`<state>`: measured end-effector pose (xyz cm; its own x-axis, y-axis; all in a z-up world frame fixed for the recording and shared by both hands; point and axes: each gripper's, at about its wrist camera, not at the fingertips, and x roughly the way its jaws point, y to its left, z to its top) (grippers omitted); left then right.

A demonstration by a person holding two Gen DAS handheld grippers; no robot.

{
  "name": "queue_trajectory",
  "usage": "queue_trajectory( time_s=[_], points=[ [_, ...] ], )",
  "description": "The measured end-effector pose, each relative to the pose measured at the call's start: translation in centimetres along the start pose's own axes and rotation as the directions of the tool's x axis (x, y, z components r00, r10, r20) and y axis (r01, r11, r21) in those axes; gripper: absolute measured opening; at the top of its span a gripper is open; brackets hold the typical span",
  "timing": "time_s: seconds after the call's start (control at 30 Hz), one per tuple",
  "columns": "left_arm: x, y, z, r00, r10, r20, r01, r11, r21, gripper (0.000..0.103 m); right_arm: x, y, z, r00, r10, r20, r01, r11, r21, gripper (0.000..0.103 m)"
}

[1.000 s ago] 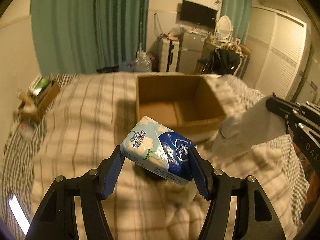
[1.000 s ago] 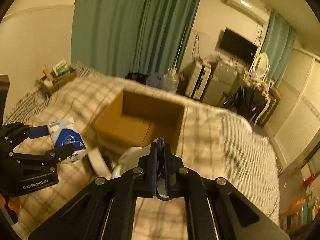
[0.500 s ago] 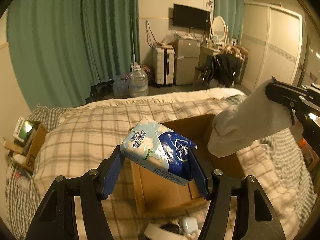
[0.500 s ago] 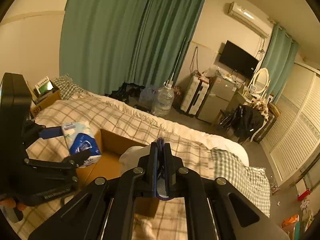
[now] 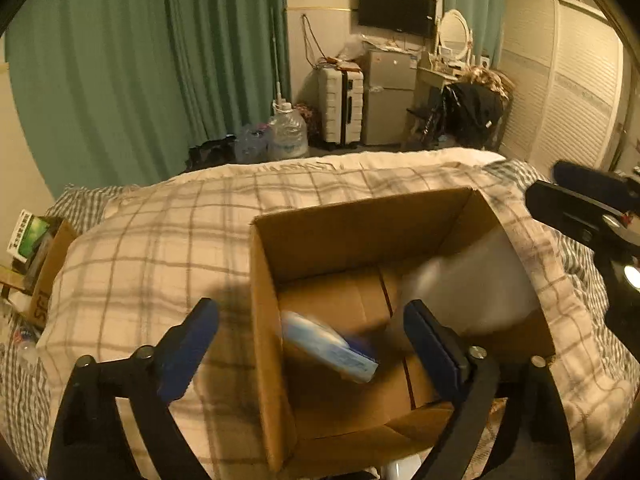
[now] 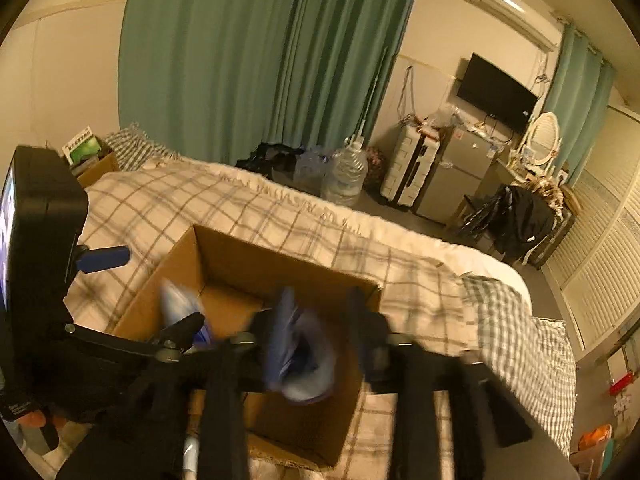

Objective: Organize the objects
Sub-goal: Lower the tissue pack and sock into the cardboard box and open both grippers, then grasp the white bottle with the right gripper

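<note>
An open cardboard box (image 5: 264, 320) sits on the plaid bed. My left gripper (image 5: 312, 332) is open above the box, its jaws wide apart. The blue and white tissue pack (image 5: 328, 346) is blurred inside the box below it, free of the fingers. A white sock (image 5: 468, 292) is a blurred shape in the box's right half. In the right wrist view my right gripper (image 6: 320, 320) is open over the box (image 6: 224, 248), with the blurred sock (image 6: 304, 368) just below its fingers. The tissue pack (image 6: 178, 304) shows blurred at the box's left.
The plaid blanket (image 5: 160, 248) covers the bed around the box. A small cardboard box with a green item (image 5: 36, 240) stands at the far left. A water jug (image 5: 288, 132), suitcase (image 5: 340, 108) and small fridge (image 5: 388, 96) stand on the floor beyond the bed.
Both grippers have opened. The tissue pack left my left gripper and the sock left my right gripper; both are dropping into the box, which is now closer below.
</note>
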<state>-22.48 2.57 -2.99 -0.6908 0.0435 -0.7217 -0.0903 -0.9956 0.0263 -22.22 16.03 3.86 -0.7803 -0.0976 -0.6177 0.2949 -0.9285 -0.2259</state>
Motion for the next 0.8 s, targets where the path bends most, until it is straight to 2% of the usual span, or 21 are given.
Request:
queue_trajectory(
  time_s=[0.07, 0.13, 0.2, 0.4, 0.5, 0.57, 0.67, 0.8],
  points=[
    [-1.2, 0.3, -0.2, 1.000, 0.008, -0.004, -0.008, 1.000, 0.003, 0.098, -1.8, -0.5, 0.2, 1.000, -0.022, 0.019, 0.022, 1.000, 0.003, 0.054],
    [-3.0, 0.7, -0.7, 1.000, 0.027, -0.004, -0.026, 1.000, 0.006, 0.099, -3.8, -0.8, 0.4, 0.999, -0.036, 0.033, 0.036, 0.999, 0.004, 0.056],
    [-5.0, 1.3, -1.2, 1.000, 0.028, 0.004, -0.028, 1.000, 0.005, 0.103, -6.6, -1.2, 0.6, 0.998, -0.051, 0.046, 0.050, 0.999, 0.006, 0.066],
    [-11.1, 2.7, -4.3, 1.000, 0.014, 0.005, -0.014, 1.000, -0.022, 0.103, -14.0, -0.4, -0.5, 0.997, -0.061, 0.055, 0.060, 0.998, 0.017, 0.075],
    [-13.4, 3.2, -6.4, 0.999, 0.013, 0.031, -0.012, 0.999, -0.045, 0.103, -16.8, 1.1, -2.4, 0.999, -0.022, 0.042, 0.021, 1.000, 0.011, 0.076],
    [-14.4, 3.6, -8.2, 0.999, -0.002, 0.037, 0.005, 0.998, -0.064, 0.103, -17.8, 2.1, -4.0, 0.999, 0.017, 0.028, -0.017, 1.000, 0.010, 0.076],
    [-14.9, 4.1, -11.1, 1.000, -0.005, 0.030, 0.008, 0.993, -0.117, 0.103, -18.0, 4.7, -7.2, 0.999, 0.032, -0.004, -0.032, 0.999, -0.007, 0.076],
    [-13.3, 5.0, -14.6, 0.999, 0.034, -0.009, -0.035, 0.980, -0.198, 0.103, -14.9, 6.6, -10.8, 0.996, 0.043, -0.083, -0.040, 0.999, 0.031, 0.076]
  ],
)
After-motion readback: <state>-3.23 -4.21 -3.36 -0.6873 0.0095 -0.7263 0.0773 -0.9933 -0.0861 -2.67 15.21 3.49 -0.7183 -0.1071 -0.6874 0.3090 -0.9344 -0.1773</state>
